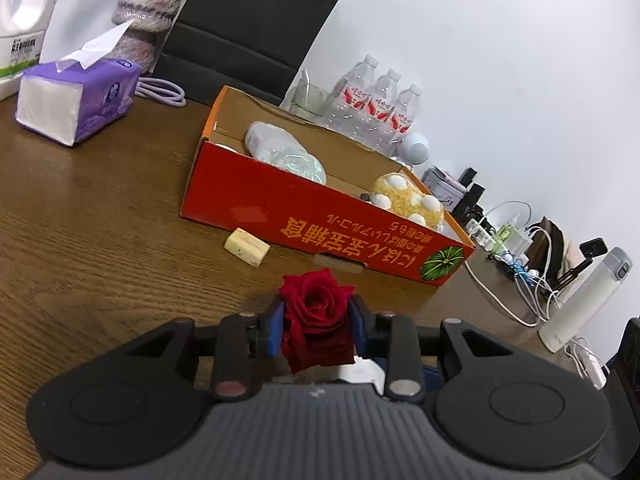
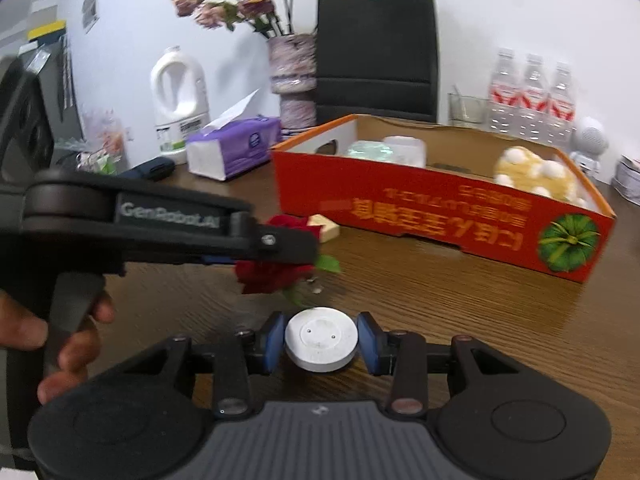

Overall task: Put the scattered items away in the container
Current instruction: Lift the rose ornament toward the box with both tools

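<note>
My left gripper [image 1: 316, 312] is shut on a red rose [image 1: 316, 316] and holds it above the wooden table, short of the red cardboard box [image 1: 304, 216]. The rose [image 2: 276, 272] and the left gripper [image 2: 288, 246] also show in the right wrist view. My right gripper [image 2: 321, 342] is shut on a white round disc [image 2: 321, 344] near the table's front. The box [image 2: 440, 216] holds a yellow plush toy [image 1: 408, 202], a clear plastic packet [image 1: 280, 148] and more. A pale yellow bar [image 1: 246, 247] lies on the table beside the box's front wall.
A purple tissue pack [image 1: 76, 100], a white jug [image 2: 180, 96], a vase of dried flowers [image 2: 292, 80], a black bag [image 2: 376, 52], three water bottles [image 1: 376, 104], a white flask [image 1: 584, 300] and tangled chargers [image 1: 516, 248] line the back of the table.
</note>
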Demonstrator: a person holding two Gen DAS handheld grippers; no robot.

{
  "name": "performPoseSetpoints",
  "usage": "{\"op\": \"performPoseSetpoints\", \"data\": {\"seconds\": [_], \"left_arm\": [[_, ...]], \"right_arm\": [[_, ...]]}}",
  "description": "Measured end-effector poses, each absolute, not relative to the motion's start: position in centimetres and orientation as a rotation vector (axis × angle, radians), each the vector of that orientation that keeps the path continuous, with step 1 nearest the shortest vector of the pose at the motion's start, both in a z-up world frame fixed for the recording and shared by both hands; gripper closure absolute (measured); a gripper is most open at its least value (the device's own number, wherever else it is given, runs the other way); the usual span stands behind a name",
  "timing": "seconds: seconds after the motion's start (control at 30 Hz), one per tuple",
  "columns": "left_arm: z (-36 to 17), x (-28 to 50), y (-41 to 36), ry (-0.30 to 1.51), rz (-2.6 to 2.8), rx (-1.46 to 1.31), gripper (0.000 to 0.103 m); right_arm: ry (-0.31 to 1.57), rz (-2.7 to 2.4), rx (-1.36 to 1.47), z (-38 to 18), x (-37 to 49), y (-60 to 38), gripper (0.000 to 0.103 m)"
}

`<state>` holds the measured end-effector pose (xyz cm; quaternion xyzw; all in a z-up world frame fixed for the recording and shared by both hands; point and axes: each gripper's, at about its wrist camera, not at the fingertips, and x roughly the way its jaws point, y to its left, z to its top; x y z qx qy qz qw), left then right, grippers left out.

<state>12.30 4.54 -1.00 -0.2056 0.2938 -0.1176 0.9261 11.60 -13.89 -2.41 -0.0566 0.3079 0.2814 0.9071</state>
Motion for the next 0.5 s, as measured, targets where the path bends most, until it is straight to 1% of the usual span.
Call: {"op": "performPoseSetpoints", "data": {"seconds": [0.23, 0.5], "left_arm": [[-0.2, 11.5, 5.5, 0.59, -0.203, -0.345, 0.068], [-0.3, 11.5, 4.0, 0.594, -0.206, -0.275, 0.068]], "right_arm": [[0.615, 0.493, -0.11, -1.7, 12.6, -15.4, 0.065], [0.605, 0.401, -0.082, -1.2, 13.4, -17.4, 0.065]]}}
